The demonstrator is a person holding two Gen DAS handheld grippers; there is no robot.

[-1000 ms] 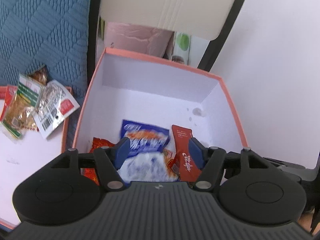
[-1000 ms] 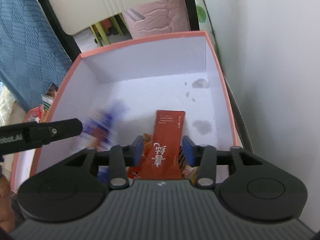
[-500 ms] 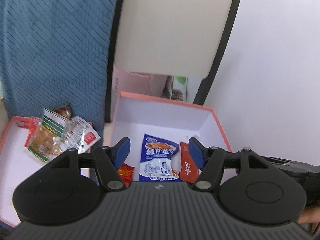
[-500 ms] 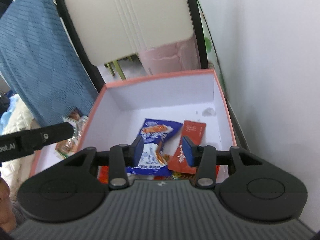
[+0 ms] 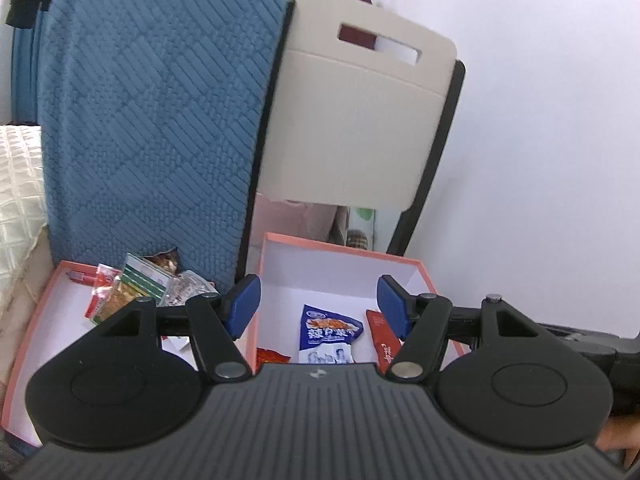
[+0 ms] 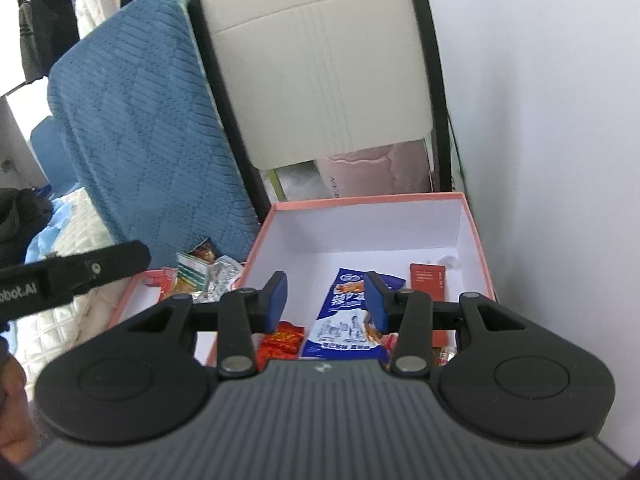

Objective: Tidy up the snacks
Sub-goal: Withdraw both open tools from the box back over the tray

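Observation:
A deep pink-edged white box [image 5: 340, 250] [image 6: 372, 204] holds a blue and white snack bag [image 5: 326, 334] [image 6: 348, 316], a dark red sachet [image 5: 382, 340] [image 6: 427, 278] and a small red packet [image 5: 272, 356] [image 6: 282, 342]. Left of it a shallow pink lid [image 5: 36, 320] [image 6: 136, 292] carries several loose snack packets [image 5: 132, 290] [image 6: 204, 272]. My left gripper [image 5: 318, 306] hangs open above the box, nothing between its blue pads. Over the same box, the right gripper [image 6: 326, 300] is open too and holds nothing.
A blue quilted chair back [image 5: 152, 120] [image 6: 148, 120] rises behind the lid. A cream chair back with black frame [image 5: 360, 120] [image 6: 320, 68] stands behind the box. A white wall [image 5: 540, 120] closes the right side. Quilted bedding [image 5: 20, 184] lies at the left.
Both grippers have risen and pulled back from the box. The blue and white bag, blurred near the left pads a second ago, now lies flat in the box.

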